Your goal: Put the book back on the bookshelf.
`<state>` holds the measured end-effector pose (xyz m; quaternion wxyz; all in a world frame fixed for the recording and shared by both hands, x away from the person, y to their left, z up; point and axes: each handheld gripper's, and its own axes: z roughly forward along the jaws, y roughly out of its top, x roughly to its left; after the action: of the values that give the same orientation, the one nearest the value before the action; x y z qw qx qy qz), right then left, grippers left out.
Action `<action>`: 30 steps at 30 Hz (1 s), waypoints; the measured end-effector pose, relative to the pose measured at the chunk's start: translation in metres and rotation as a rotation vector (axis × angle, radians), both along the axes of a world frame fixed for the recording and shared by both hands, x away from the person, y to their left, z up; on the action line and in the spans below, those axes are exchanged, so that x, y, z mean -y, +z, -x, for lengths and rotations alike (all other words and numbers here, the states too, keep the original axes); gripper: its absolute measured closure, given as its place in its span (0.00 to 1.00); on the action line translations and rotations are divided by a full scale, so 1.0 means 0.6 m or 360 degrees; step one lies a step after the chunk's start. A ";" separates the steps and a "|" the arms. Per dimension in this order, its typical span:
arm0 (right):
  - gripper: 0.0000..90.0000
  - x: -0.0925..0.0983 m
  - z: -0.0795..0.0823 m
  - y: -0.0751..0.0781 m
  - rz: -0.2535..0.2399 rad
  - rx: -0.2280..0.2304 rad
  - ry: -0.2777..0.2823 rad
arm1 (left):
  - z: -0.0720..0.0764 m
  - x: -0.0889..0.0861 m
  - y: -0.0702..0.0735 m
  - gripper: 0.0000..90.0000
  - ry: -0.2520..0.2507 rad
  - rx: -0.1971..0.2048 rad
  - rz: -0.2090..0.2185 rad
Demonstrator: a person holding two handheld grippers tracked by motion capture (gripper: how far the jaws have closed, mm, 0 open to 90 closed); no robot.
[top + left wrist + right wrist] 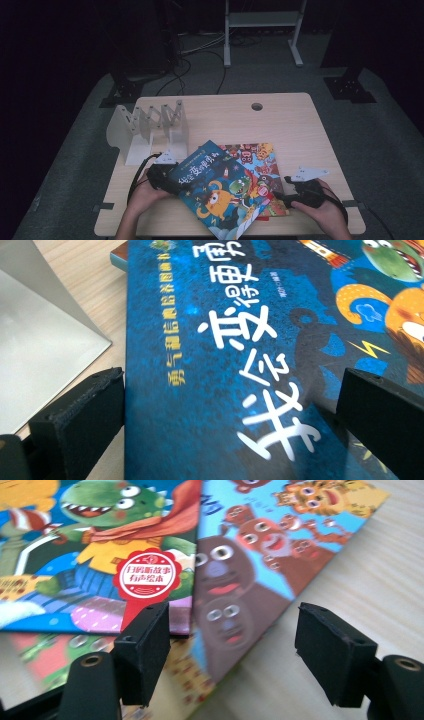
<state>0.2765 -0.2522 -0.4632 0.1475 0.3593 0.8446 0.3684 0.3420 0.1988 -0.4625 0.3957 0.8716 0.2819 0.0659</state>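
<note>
The blue book [220,192] lies tilted across the red book [257,167] at the near middle of the worktop [295,125]; its near corner overhangs the front edge. Treat it as a thin, stiff, light book with a glossy cover that may slide between the pads. Take hold at an edge, not on the flat face.

The left gripper [159,176] sits at the left edge of the blue book with its fingers [82,415] spread on either side of the cover; whether they press it cannot be told. The right gripper [295,196] stands at the lower right corner of the books, fingers [145,645] released and gripping nothing.

The white rack [150,132] stands just behind the left gripper; keep clear of it. Open worktop lies to the right and at the back.
</note>
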 end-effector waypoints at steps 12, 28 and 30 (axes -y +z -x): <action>0.33 0.009 -0.061 0.002 0.0026 -0.0021 -0.0113 | 0.005 0.006 0.001 0.00 -0.0052 -0.0012 -0.0008; 0.35 0.018 -0.135 0.002 0.0061 0.0008 -0.0258 | 0.016 0.022 0.004 0.00 -0.0119 -0.0030 0.0013; 0.35 0.019 -0.139 0.002 0.0064 0.0011 -0.0264 | 0.017 0.023 0.004 0.00 -0.0128 -0.0031 0.0008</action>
<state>0.3600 -0.2634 -0.4618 0.1877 0.4237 0.8187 0.3390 0.3320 0.1849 -0.4602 0.3974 0.8818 0.2507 0.0407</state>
